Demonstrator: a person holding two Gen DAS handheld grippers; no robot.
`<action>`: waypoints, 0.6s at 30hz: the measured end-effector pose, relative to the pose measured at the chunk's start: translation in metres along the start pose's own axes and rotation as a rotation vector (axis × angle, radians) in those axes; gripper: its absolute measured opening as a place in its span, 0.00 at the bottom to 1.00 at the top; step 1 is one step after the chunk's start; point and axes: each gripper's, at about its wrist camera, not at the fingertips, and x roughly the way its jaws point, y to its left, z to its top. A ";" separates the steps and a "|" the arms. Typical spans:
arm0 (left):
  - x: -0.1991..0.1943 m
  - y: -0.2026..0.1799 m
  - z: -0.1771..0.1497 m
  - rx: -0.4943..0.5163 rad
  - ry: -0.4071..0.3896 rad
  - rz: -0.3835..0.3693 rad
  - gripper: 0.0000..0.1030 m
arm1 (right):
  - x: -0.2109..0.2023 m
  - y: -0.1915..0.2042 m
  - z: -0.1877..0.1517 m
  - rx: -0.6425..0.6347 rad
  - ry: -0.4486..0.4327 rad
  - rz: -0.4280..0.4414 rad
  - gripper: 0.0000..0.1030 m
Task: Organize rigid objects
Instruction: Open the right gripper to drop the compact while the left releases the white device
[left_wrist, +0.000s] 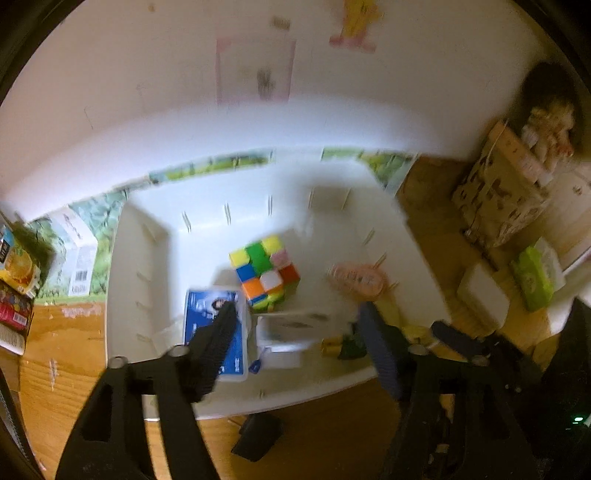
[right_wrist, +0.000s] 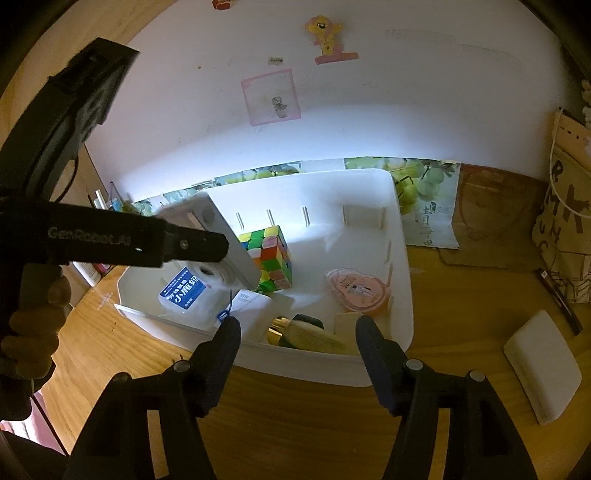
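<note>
A white storage bin (left_wrist: 147, 266) (right_wrist: 400, 266) stands on the wooden table. In it lie a colourful puzzle cube (left_wrist: 265, 271) (right_wrist: 271, 258), a blue-labelled clear box (left_wrist: 216, 332) (right_wrist: 184, 291), a pink round case (left_wrist: 356, 278) (right_wrist: 358, 291), a small white box (left_wrist: 284, 332) (right_wrist: 255, 306) and a dark bottle with a gold cap (left_wrist: 341, 347) (right_wrist: 295, 330). My left gripper (left_wrist: 295, 332) hangs open over the bin; in the right wrist view its body (right_wrist: 110, 236) carries a white block above the bin. My right gripper (right_wrist: 297, 332) is open and empty at the bin's near rim.
A white pad (right_wrist: 541, 369) (left_wrist: 482, 291) lies on the table right of the bin, near a green pack (left_wrist: 533, 278) and a patterned paper bag (right_wrist: 569, 221) (left_wrist: 498, 192). Snack packets (left_wrist: 16, 288) sit at the far left. A small black object (left_wrist: 256, 435) lies before the bin.
</note>
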 end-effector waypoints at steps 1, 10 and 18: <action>-0.008 0.000 0.001 -0.004 -0.029 -0.009 0.76 | -0.001 0.000 0.000 0.000 -0.001 0.000 0.64; -0.046 0.002 -0.005 -0.023 -0.093 0.032 0.76 | -0.015 0.009 0.003 -0.018 -0.033 0.015 0.69; -0.082 0.015 -0.026 -0.094 -0.148 0.104 0.76 | -0.035 0.019 0.004 -0.039 -0.070 0.029 0.73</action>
